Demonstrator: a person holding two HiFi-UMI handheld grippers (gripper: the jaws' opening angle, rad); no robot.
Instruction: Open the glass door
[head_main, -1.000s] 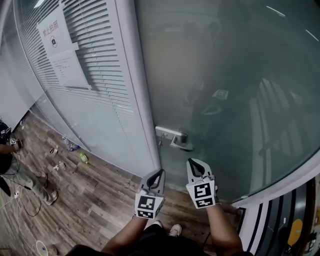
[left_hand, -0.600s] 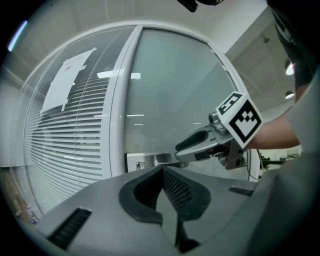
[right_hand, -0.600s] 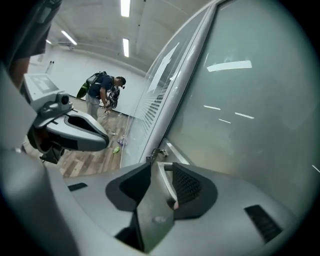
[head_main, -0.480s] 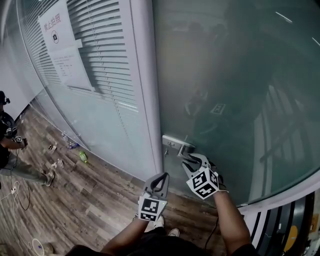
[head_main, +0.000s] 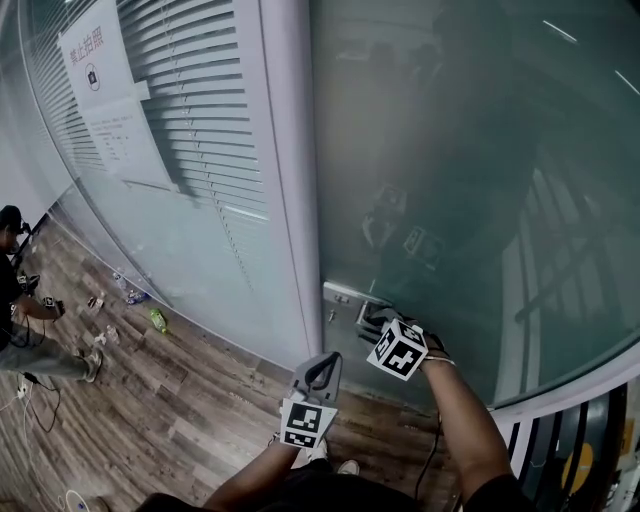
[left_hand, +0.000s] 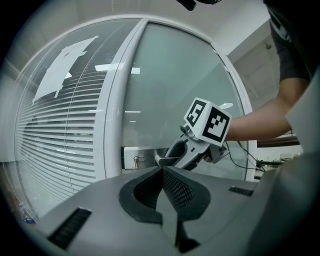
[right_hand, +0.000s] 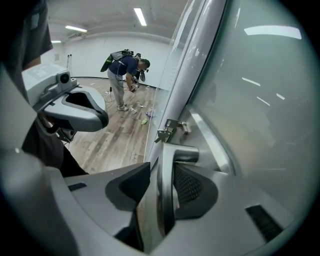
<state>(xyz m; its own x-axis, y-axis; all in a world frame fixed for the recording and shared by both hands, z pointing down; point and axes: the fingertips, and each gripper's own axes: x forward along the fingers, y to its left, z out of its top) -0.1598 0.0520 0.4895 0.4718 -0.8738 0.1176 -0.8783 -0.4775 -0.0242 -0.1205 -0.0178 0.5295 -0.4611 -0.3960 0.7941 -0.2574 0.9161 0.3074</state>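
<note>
The right tool (head_main: 376, 319) has just been spreading its jaws; they straddle the door handle (right_hand: 165, 192) unclamped, lined up to press it down. The left tool (head_main: 318, 371) hangs back, jaws together, empty. The glass door (head_main: 470, 180) stands closed ahead.

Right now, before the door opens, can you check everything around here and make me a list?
Surface: wooden floor, plank boards.
Job's things: glass door looks shut; its lever handle sits between the jaws of the right gripper.
Clutter: small litter on the floor beside the glass wall.
Grippers: right jaws have just been opening and stand apart round the handle; left gripper shut, empty.
Cables: thin cable hangs by the right gripper.
Surroundings: blinds, paper notices, a person at far left.
</note>
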